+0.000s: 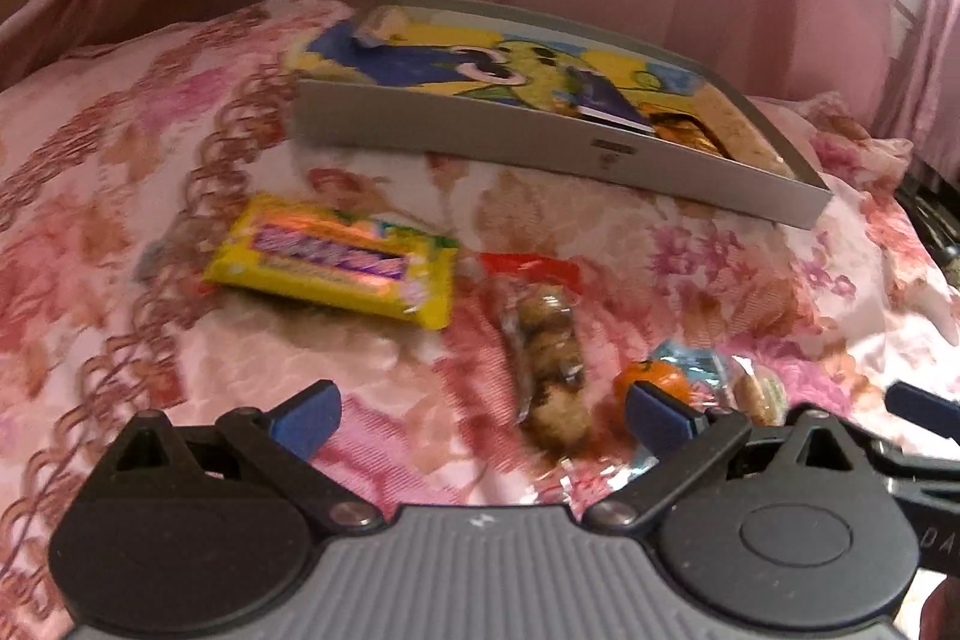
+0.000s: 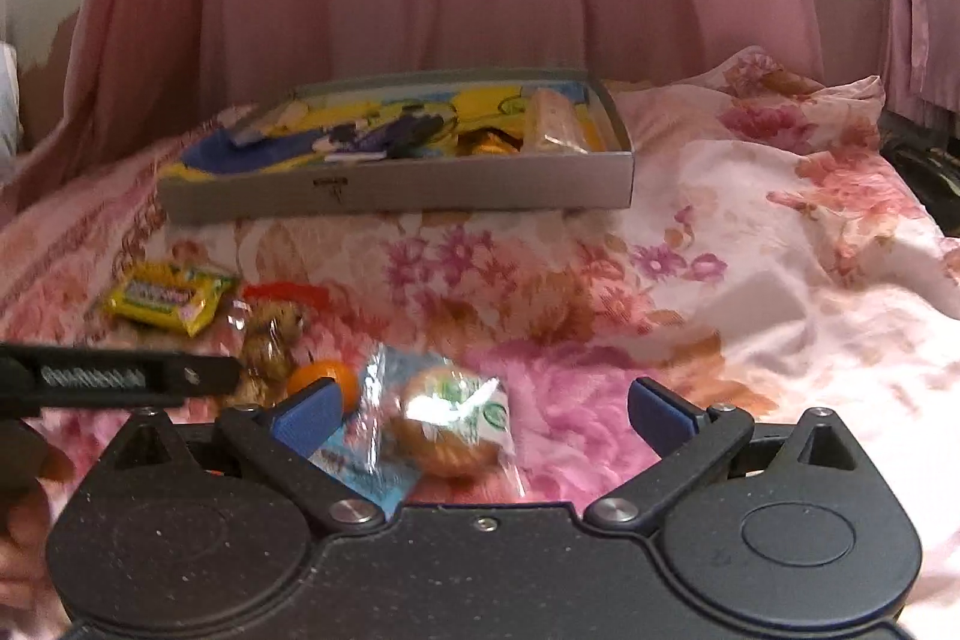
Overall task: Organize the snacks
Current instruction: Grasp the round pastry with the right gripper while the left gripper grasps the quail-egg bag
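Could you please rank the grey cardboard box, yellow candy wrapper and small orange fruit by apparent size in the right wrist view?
1. Grey cardboard box
2. Yellow candy wrapper
3. Small orange fruit, partly hidden by a blue fingertip.

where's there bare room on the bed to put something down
Free: the bedspread right of the wrapped bun, and the strip between the box and the snacks. Crowded: front left, with the yellow bar, cookie bag and orange.
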`<control>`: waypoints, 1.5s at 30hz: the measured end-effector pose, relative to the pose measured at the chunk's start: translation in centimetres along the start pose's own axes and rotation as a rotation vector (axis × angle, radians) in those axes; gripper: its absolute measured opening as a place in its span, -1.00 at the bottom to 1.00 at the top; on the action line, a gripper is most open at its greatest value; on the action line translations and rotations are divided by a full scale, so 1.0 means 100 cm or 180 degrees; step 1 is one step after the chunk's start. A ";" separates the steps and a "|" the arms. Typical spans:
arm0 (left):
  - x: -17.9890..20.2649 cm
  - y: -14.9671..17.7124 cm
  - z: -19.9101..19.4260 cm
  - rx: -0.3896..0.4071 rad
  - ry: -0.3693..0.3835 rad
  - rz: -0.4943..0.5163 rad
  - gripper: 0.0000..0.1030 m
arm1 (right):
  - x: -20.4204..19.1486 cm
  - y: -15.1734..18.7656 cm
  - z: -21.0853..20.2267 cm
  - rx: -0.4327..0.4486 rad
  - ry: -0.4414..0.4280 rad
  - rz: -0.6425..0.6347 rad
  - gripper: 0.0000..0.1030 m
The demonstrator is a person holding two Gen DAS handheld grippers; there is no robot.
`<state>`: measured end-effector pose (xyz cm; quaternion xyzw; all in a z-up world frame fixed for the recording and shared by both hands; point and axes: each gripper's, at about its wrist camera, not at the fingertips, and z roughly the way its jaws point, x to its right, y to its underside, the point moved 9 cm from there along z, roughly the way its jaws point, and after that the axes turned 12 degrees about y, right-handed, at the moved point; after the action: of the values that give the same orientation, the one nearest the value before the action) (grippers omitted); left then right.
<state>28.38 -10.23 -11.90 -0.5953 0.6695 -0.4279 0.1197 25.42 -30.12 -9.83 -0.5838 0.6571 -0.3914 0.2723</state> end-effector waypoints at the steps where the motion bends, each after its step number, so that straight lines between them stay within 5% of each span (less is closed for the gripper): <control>1: 0.002 -0.001 0.003 -0.0001 0.0025 0.0038 0.99 | -0.001 0.000 0.002 -0.0010 -0.0005 0.0006 0.91; 9: 0.012 -0.004 0.021 0.0020 0.0120 0.0104 0.99 | -0.005 0.011 0.017 -0.0207 -0.0023 0.0002 0.74; 20: 0.003 -0.001 0.024 -0.0046 -0.0055 0.0111 0.99 | -0.006 0.013 0.033 -0.0262 0.0007 -0.0050 0.67; 23: -0.001 0.000 0.024 -0.0055 -0.0118 0.0100 0.99 | -0.003 0.018 0.040 -0.0396 0.0020 0.0031 0.42; 27: -0.002 0.003 0.026 -0.0098 -0.0227 0.0242 0.93 | 0.001 0.018 0.042 -0.0455 0.0020 0.0160 0.34; 34: 0.004 0.004 0.025 -0.0043 -0.0270 0.0384 0.74 | 0.000 0.019 0.041 -0.0465 0.0046 0.0125 0.32; 45: 0.010 0.012 0.031 -0.0068 -0.0297 0.0602 0.84 | -0.001 0.019 0.041 -0.0458 0.0067 0.0100 0.33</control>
<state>29.41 -12.57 -14.30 -0.5500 0.7209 -0.3793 0.1843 27.74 -30.85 -13.62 -0.5874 0.6954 -0.3450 0.2290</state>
